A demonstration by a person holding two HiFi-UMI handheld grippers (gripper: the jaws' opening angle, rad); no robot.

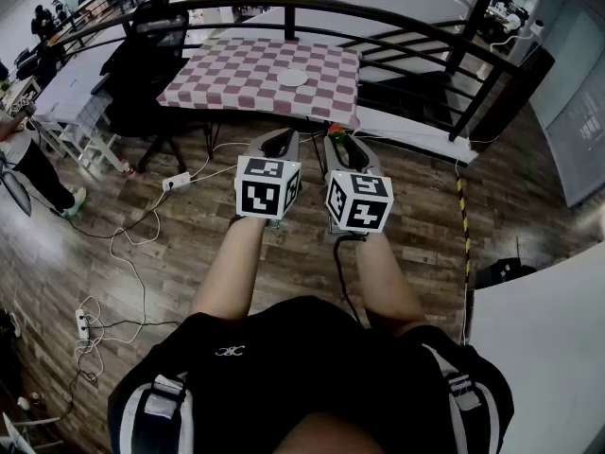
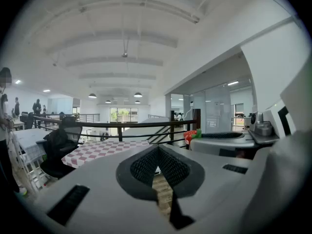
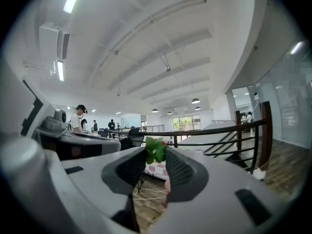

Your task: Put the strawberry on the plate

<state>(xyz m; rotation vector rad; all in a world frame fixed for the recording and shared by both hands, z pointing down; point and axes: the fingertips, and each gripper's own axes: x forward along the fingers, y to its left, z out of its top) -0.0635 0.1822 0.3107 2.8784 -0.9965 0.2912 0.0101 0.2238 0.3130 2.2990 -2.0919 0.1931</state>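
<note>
right tongs (image 3: pixel 155 156) clamp strawberry (image 3: pixel 156 149) at tips | left tongs (image 2: pixel 158 151) closed, empty | plate (image 1: pixel 293 78) well apart

You wear a black short-sleeved top (image 1: pixel 312 348) with a small white emblem (image 1: pixel 230 351) and grey-striped shoulder straps (image 1: pixel 156 400). Your left gripper (image 1: pixel 280 138) and right gripper (image 1: pixel 338 141) are grey, with black-and-white marker cubes (image 1: pixel 267 186).

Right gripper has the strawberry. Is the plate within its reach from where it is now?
Probably not yet: the right gripper, shut on the strawberry, hangs over floor short of the table; the plate lies mid-table. Nothing blocks the way.
</note>
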